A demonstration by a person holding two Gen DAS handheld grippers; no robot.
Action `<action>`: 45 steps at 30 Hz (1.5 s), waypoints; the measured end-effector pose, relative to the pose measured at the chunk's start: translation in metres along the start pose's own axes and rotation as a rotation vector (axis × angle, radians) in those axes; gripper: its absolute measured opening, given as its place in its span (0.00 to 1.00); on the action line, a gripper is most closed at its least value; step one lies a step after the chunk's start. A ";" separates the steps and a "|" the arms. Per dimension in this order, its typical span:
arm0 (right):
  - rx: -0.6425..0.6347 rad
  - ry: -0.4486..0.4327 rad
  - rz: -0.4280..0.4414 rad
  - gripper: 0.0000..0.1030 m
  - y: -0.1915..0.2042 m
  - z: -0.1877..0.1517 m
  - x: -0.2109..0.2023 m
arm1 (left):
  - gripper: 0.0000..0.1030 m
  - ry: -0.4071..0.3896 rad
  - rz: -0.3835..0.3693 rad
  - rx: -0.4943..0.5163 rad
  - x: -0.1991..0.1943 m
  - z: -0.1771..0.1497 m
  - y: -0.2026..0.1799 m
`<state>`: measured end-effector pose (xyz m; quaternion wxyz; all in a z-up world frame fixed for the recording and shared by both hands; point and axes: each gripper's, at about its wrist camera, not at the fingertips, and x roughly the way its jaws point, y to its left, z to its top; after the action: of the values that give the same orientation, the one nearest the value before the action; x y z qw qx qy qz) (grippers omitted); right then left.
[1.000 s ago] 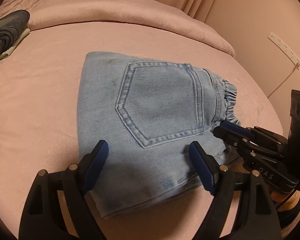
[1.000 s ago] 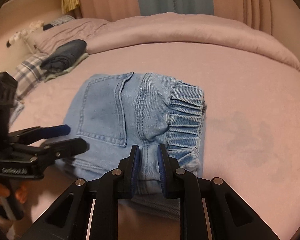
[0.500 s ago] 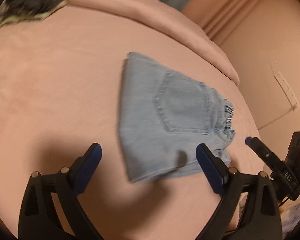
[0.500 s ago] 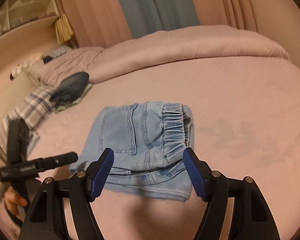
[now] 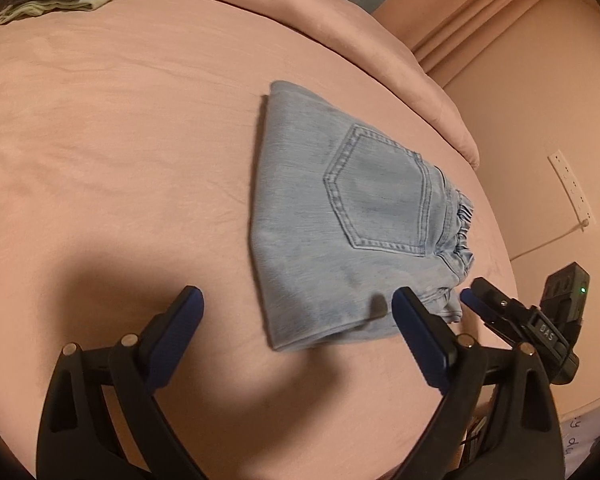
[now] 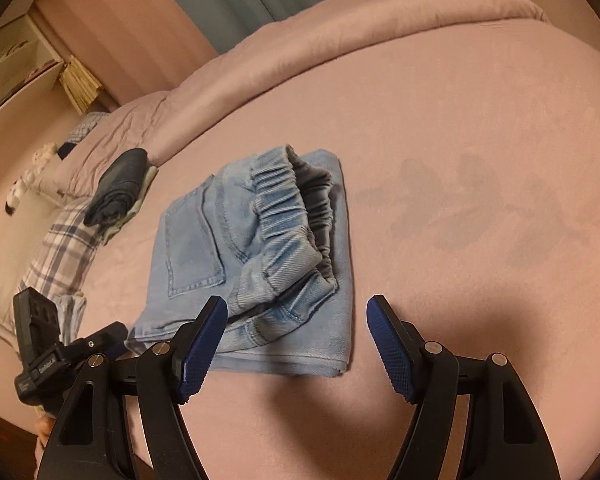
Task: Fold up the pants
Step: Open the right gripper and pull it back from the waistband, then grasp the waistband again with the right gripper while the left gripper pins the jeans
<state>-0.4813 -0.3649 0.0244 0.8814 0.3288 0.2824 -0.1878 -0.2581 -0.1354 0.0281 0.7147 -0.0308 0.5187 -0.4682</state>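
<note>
The pants (image 5: 352,224) lie folded into a compact square packet on the bed (image 5: 120,140), back pocket (image 5: 380,196) facing up and the elastic waistband (image 6: 292,208) bunched on top of the layers. In my left wrist view the packet sits from centre toward 3 o'clock; in my right wrist view it sits just left of centre, reaching toward 7 o'clock.

My left gripper (image 5: 296,312) stands wide open with nothing between its pads; its right pad overlaps the near corner of the denim in the picture, but I cannot tell whether it touches. My right gripper (image 6: 296,320) is open too and grips nothing; its left pad stands over the near edge of the packet, its right pad over bare sheet. Each gripper shows in the other's view, at 4 o'clock on the left camera and 8 o'clock on the right.

I judge the folding itself finished, and the step in hand is the release and pull-back. The waistband looks a little puffy, so the next move, if any, calls for a light press to flatten it, or for lifting the packet by both near corners without letting the layers slide.

A dark folded garment (image 6: 120,188) lies on a pale one at 10 o'clock, near the rolled duvet (image 6: 340,44)
</note>
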 end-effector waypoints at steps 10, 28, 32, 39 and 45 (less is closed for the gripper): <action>0.046 0.039 0.048 0.74 -0.012 0.002 0.013 | 0.93 0.047 0.006 0.065 0.025 0.011 -0.019; 0.064 0.089 0.109 0.75 -0.015 0.009 0.023 | 0.93 0.066 0.010 0.079 0.036 0.018 -0.024; 0.065 0.091 0.112 0.76 -0.014 0.011 0.026 | 0.94 0.070 0.012 0.085 0.036 0.019 -0.023; 0.061 0.094 0.112 0.78 -0.011 0.017 0.032 | 0.96 0.073 0.014 0.091 0.032 0.019 -0.017; 0.054 0.099 0.105 0.80 -0.011 0.022 0.037 | 0.98 0.076 0.018 0.093 0.035 0.023 -0.019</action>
<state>-0.4505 -0.3930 0.0099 0.8658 0.3757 0.3029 -0.1323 -0.2521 -0.1804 0.0239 0.6994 0.0246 0.5234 -0.4862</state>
